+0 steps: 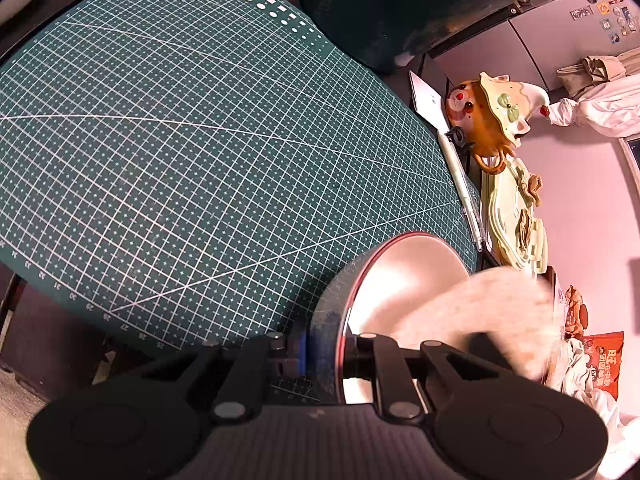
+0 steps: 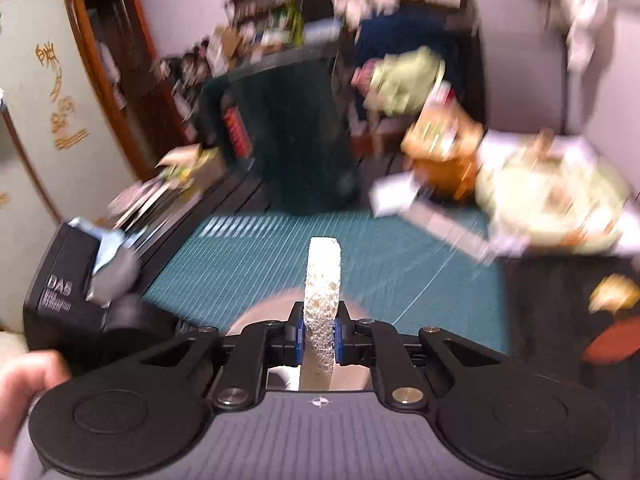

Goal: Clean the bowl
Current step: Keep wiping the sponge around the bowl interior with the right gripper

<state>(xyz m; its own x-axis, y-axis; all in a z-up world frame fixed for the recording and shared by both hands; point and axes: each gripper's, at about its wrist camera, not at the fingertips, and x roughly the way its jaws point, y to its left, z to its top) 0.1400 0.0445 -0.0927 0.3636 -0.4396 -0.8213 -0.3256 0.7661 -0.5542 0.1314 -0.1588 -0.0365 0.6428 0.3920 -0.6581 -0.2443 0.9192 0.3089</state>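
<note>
Porous sponge (image 2: pixel 322 300) stands edge-up, pointing forward from right gripper (image 2: pixel 319 338).

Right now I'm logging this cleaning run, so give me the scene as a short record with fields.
surface: green cutting mat
bowl: tilted on edge, its rim clamped by the left gripper, pale inside facing right
bowl point: bowl
sponge: pale, porous, pinched upright in the right gripper
sponge point: sponge
contact: blurred sponge is over the bowl's inside; touch not certain
beside mat: orange figurine, pen
</note>
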